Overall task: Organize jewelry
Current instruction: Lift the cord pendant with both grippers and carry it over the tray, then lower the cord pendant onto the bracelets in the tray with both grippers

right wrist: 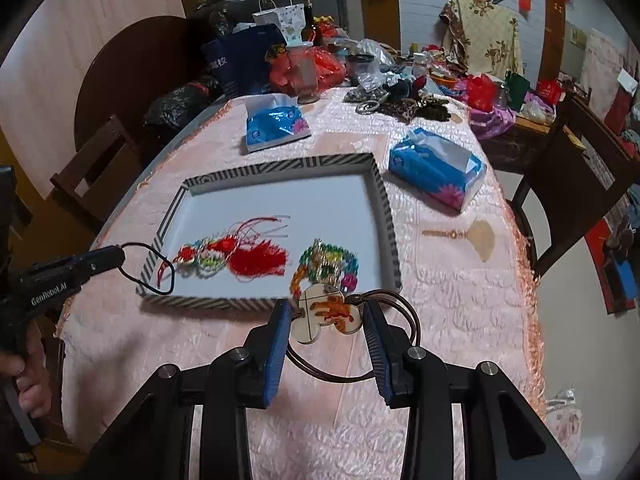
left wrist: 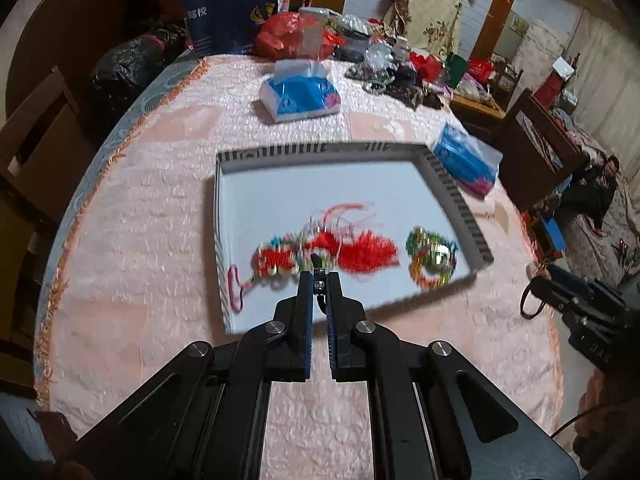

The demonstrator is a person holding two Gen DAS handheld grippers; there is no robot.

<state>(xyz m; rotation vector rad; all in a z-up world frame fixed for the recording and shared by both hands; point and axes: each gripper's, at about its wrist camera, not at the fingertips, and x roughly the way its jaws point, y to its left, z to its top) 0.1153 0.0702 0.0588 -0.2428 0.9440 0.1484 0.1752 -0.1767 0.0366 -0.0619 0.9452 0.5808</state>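
A white tray with a striped rim (right wrist: 387,216) lies on the pink tablecloth; it also shows in the left wrist view (left wrist: 452,196). In it lie a red tassel ornament (right wrist: 256,260) and a multicoloured bead bracelet (right wrist: 328,260). My left gripper (left wrist: 319,280) is shut on a thin black hair tie (right wrist: 152,268) and holds it over the tray's near left corner. My right gripper (right wrist: 326,312) is open around a cream pendant with an orange pattern (right wrist: 326,314) on a brown cord (right wrist: 404,312), just in front of the tray.
Two blue tissue packs (right wrist: 276,124) (right wrist: 436,168) lie beyond and right of the tray. A wooden hair stick with a fan end (right wrist: 460,236) lies on the cloth to the right. Bags, jars and clutter (right wrist: 312,64) crowd the far end. Wooden chairs (right wrist: 580,168) flank the table.
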